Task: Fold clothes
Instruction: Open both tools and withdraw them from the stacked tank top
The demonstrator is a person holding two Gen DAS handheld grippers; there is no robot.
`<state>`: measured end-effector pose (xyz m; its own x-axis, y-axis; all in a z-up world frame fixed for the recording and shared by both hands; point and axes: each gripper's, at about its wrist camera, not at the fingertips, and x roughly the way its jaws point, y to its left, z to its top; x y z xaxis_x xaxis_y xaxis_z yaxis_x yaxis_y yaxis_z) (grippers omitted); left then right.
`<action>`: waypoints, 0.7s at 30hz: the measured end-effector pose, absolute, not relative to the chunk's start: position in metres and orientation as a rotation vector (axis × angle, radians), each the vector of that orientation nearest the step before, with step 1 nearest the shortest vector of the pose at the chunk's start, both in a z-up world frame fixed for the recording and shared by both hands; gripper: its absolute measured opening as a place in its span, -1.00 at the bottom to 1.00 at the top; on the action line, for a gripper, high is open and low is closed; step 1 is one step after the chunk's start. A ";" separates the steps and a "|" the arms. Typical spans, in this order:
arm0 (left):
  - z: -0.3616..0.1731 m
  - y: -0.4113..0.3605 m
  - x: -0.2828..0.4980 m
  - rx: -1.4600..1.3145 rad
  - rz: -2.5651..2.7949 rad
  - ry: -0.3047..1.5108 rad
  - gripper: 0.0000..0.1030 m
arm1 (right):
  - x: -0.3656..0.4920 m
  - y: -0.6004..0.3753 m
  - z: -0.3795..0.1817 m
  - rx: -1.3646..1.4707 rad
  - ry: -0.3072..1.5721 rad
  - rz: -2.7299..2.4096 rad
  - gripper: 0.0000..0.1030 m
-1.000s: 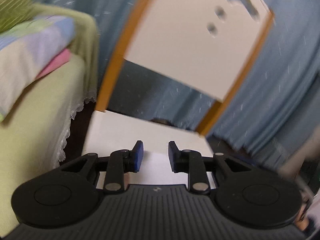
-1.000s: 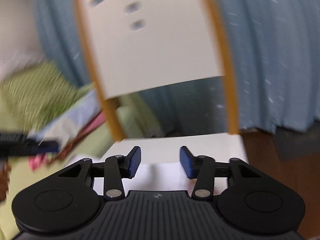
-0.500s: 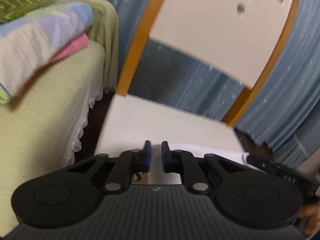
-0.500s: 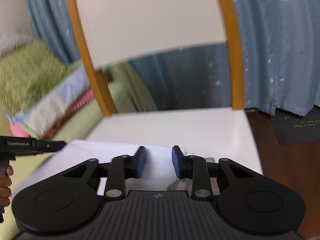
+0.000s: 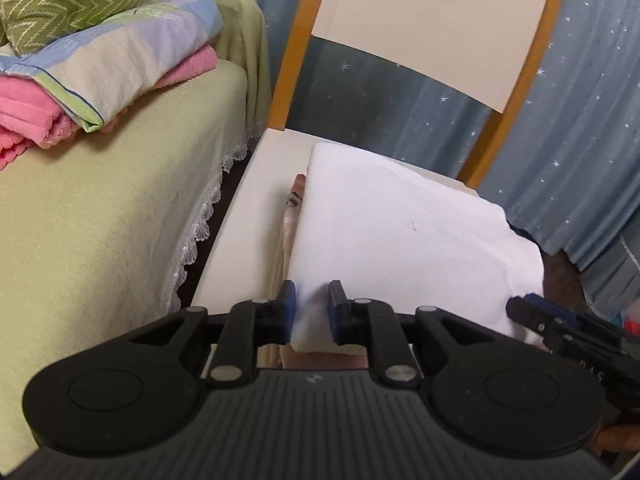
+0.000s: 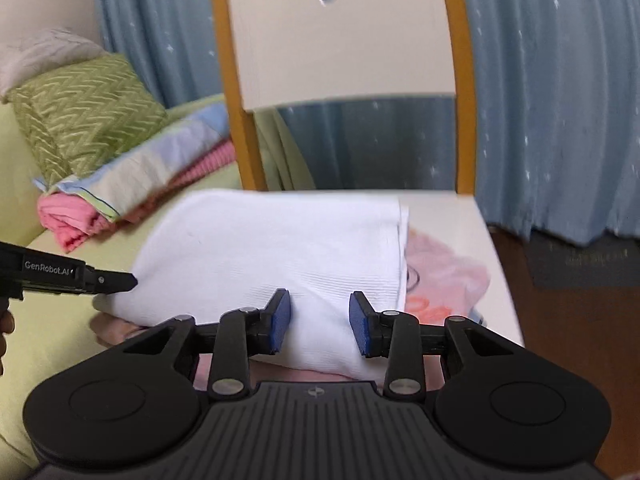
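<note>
A folded white garment (image 5: 400,232) (image 6: 272,248) lies on the white chair seat (image 5: 248,216) (image 6: 444,208), on top of a pink printed garment (image 5: 294,200) (image 6: 444,276) that sticks out at its edges. My left gripper (image 5: 310,312) is at the white garment's near left corner. Its jaws are opening, still narrow, with cloth in the gap. My right gripper (image 6: 319,324) is at the near right part. Its jaws are opening wider, and cloth shows between the pads without being pinched. Each gripper appears in the other's view: the right gripper (image 5: 532,312) and the left gripper (image 6: 120,280).
The chair's back (image 6: 340,32) has orange posts, and a blue starred curtain (image 5: 580,120) hangs behind it. A bed with a green cover (image 5: 100,220) stands left of the chair, bearing a stack of folded blankets (image 5: 120,52) and a green zigzag pillow (image 6: 84,120). Brown floor (image 6: 560,340) is to the right.
Both grippers came forward and down to the chair seat, and the white garment now lies spread on it. The left jaws narrowed, then widened slightly. The right jaws also widened again.
</note>
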<state>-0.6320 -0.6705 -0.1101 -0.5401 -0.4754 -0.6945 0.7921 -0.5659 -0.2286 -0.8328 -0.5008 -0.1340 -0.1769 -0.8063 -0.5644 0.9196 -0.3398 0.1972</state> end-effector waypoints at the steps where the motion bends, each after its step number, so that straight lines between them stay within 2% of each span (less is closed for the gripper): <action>1: -0.105 -0.668 -0.634 0.756 -2.126 0.674 -0.71 | -0.834 -0.500 -0.132 0.713 0.208 -1.793 -0.29; 4: -0.088 -0.656 -0.633 0.750 -2.125 0.639 -0.59 | -0.832 -0.489 -0.116 0.707 0.162 -1.809 -0.20; 5: -0.083 -0.650 -0.631 0.749 -2.121 0.636 -0.48 | -0.829 -0.484 -0.111 0.698 0.153 -1.816 -0.14; 8: -0.073 -0.629 -0.626 0.776 -2.086 0.624 -0.40 | -0.823 -0.467 -0.100 0.715 0.136 -1.833 0.05; 10: -0.070 -0.615 -0.622 0.797 -2.059 0.626 -0.26 | -0.817 -0.456 -0.095 0.744 0.128 -1.846 0.16; 11: -0.068 -0.607 -0.619 0.802 -2.053 0.627 -0.14 | -0.813 -0.449 -0.093 0.759 0.128 -1.850 0.31; 13: -0.063 -0.589 -0.613 0.809 -2.047 0.619 -0.03 | -0.806 -0.436 -0.088 0.787 0.132 -1.857 0.42; 15: -0.058 -0.571 -0.609 0.824 -2.046 0.596 0.20 | -0.797 -0.424 -0.083 0.803 0.158 -1.858 0.55; 19: -0.046 -0.532 -0.600 0.844 -2.026 0.487 0.43 | -0.779 -0.403 -0.067 0.794 0.201 -1.881 0.83; 21: -0.040 -0.512 -0.595 0.829 -2.018 0.441 0.71 | -0.770 -0.392 -0.058 0.781 0.218 -1.895 0.94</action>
<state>-0.5947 -0.5119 -0.0399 -0.3862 -0.5998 -0.7008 0.8376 -0.5463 0.0060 -0.7704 -0.3922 -0.0579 -0.2594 -0.7525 -0.6053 0.8701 -0.4541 0.1915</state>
